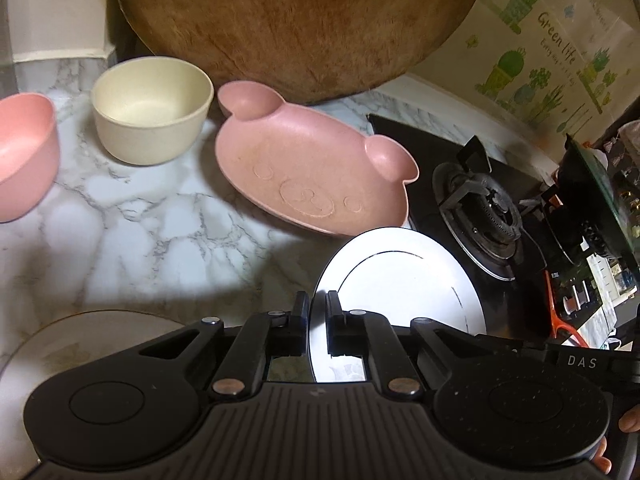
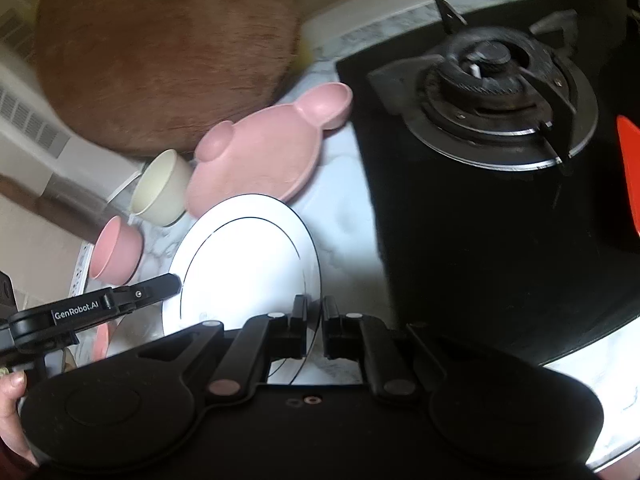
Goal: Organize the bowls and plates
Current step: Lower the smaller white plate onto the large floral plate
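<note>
A white plate point(image 1: 400, 280) with a thin dark ring is held by both grippers over the marble counter point(image 1: 140, 220). My left gripper point(image 1: 317, 316) is shut on its rim, which runs between the two fingers. In the right wrist view my right gripper point(image 2: 315, 320) is shut on the near rim of the same white plate point(image 2: 248, 256), and the left gripper point(image 2: 172, 282) clamps its left edge. Behind it lie a pink bear-shaped plate point(image 1: 316, 176) point(image 2: 256, 160), a cream bowl point(image 1: 152, 108) point(image 2: 160, 192) and a pink bowl point(image 1: 24, 156) point(image 2: 116, 252).
A round wooden chopping board point(image 1: 300, 20) point(image 2: 160, 52) leans on the wall behind the dishes. A black gas stove point(image 1: 480, 208) point(image 2: 492, 92) takes up the right side, with an orange-red tool point(image 2: 630, 168) by it. Another pale plate point(image 1: 80, 336) lies at the lower left.
</note>
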